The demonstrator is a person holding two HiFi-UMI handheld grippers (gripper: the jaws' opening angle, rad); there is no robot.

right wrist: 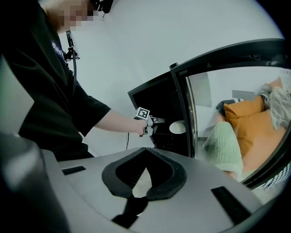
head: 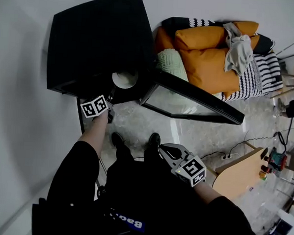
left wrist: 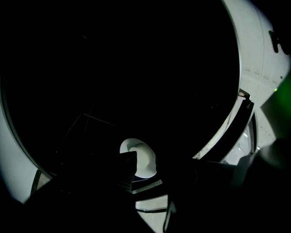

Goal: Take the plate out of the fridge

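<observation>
Left gripper view: left claw (left wrist: 152, 172) is spread, nothing gripped yet. The white plate (left wrist: 141, 157) shows btwn its jaws, on a rack inside the fridge (head: 95, 37), near its open front. Right claw (right wrist: 135, 196) is clenched, empty, well back from the fridge, beside its glass door (head: 188, 99). Risk: a shallow pinch on the rim, so the plate tilts, slips and drops to the floor (head: 196, 127). The dark interior makes aiming harder.

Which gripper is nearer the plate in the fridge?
Left. The left gripper is at the fridge, just short of the plate; the right gripper is far back, outside it.
</observation>
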